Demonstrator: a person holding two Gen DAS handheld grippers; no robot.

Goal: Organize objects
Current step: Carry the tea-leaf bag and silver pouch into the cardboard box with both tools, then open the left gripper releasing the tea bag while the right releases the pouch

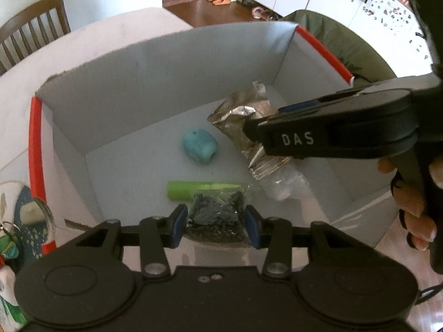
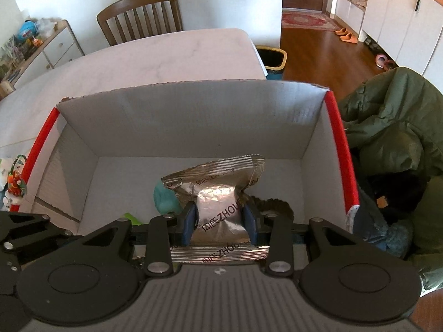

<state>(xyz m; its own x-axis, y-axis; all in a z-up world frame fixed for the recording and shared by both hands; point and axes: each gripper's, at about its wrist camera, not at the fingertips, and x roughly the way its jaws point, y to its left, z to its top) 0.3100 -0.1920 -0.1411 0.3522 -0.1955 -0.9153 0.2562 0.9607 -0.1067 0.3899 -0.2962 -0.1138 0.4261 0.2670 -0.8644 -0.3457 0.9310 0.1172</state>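
Inside the white cardboard box (image 2: 171, 116) with its red-edged side walls, both grippers hang over the floor of the box, each with a packet pinched between its blue pads. Left gripper (image 1: 216, 221) is closed onto a small clear bag of dark bits (image 1: 217, 214), which sits low in the box just in front of a green tube (image 1: 193, 189) lying on the floor. Right gripper (image 2: 220, 220) is clamped on a silver foil packet (image 2: 218, 193) printed with "ZHOU"; the packet stands up between the pads, its crimped top edge tilted toward the far wall. From the left wrist view the right gripper reaches in from the right side with the foil packet held above a clear plastic bag (image 1: 285, 184). A turquoise rounded object (image 1: 200, 146) rests on the box floor, apart from the tube and left of the foil packet. The box stands on a pale marble-look table (image 2: 171, 52), with a wooden chair (image 2: 141, 13) at its far side and a green jacket (image 2: 393, 127) to the right
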